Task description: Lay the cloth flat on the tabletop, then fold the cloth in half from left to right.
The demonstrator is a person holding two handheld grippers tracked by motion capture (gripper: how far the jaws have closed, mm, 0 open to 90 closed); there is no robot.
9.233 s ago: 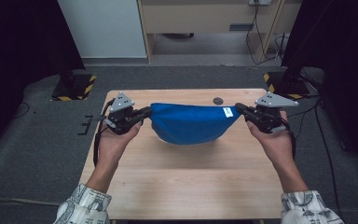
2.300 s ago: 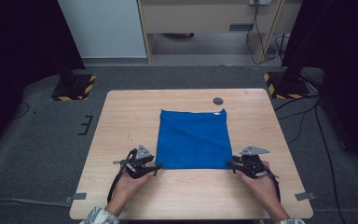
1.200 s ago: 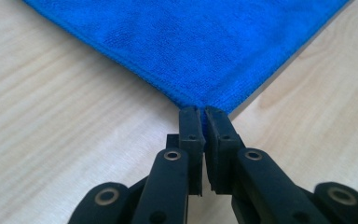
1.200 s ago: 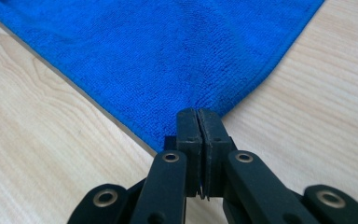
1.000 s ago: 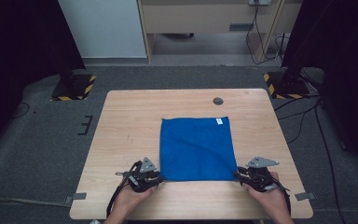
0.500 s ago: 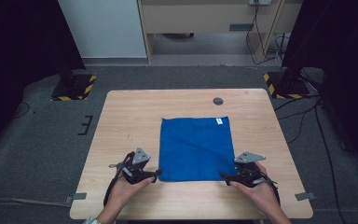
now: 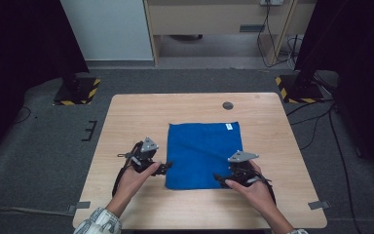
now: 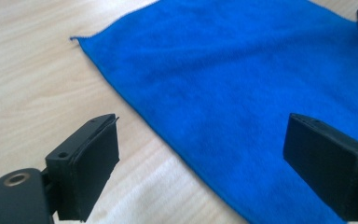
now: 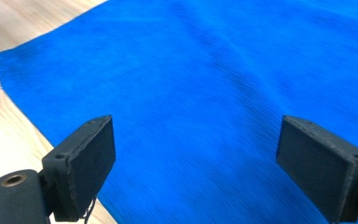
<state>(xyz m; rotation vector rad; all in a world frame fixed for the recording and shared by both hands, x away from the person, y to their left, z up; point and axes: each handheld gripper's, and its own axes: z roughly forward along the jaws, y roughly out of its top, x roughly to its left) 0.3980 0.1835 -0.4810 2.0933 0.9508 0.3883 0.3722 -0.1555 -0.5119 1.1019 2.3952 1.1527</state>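
A blue cloth [image 7: 203,155] lies spread flat on the wooden table [image 7: 136,117], a small white tag [image 7: 229,126] at its far right corner. My left gripper [image 7: 168,167] sits at the cloth's near left edge and my right gripper [image 7: 219,179] at its near right corner. Both are open, and their jaws have just been opening with nothing pressed between them. In the left gripper view the left gripper [image 8: 212,158] straddles the cloth's [image 8: 242,70] edge over the wood. In the right gripper view the right gripper [image 9: 193,158] hovers over the cloth [image 9: 205,70].
A small dark round disc [image 7: 228,105] sits in the tabletop beyond the cloth. Bare wood runs along the table's left, right and near sides. Grey carpet, black stands with striped bases [image 7: 75,92] and cables surround the table.
Both grippers have opened off the cloth's near corners. They moved a little away from the table's near edge, the right one also leftward over the cloth. The cloth stays flat.
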